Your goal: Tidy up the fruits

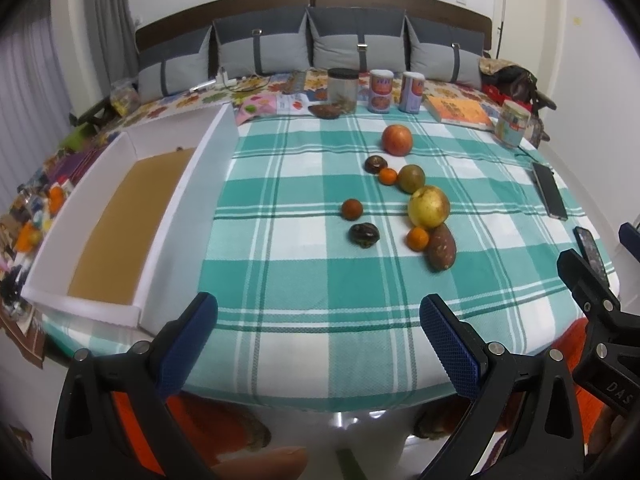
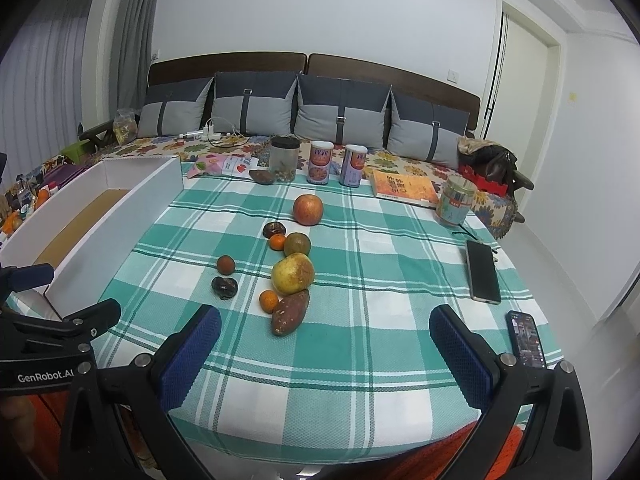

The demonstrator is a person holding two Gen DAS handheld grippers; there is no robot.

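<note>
Left wrist view only: thumb tip at bottom edge; full box floor. Right wrist view only: door at far right; "GenRobot.AI" lettering on left gripper body at left edge.

Left gripper (image 1: 318, 312): low over near table edge, aimed across cloth, level. Jaws wide apart, nothing between. Blue pads (image 1: 450, 346) knurled, on black plastic arms with metal rivets.
Right gripper (image 2: 325, 326): beside the left one, same pose, jaws wide apart, nothing held. Seen side-on at right edge of left view.

Cloth (image 1: 304, 280): woven, teal-and-white plaid, covering table.
Fruit, all loose on cloth mid-table, in a rough line running away from grippers:
- sweet potato (image 1: 441, 246), oblong, reddish-brown, mottled, nearest
- small orange (image 1: 417, 238) touching it
- yellow apple (image 1: 429, 206), round, blemished
- green-brown fruit (image 1: 412, 178)
- second small orange (image 1: 388, 176)
- dark fruit (image 1: 375, 164)
- red apple (image 1: 396, 140), farthest
- off to left: dull orange fruit (image 1: 352, 209), dark wrinkled fruit (image 1: 363, 235)

Box (image 1: 200, 168): white foam-like walls, brown cardboard floor, left of fruit, none inside.
Far edge: jar (image 1: 343, 90), two cans (image 1: 381, 91), book (image 1: 458, 114). Two phones (image 2: 483, 271) at right.
</note>
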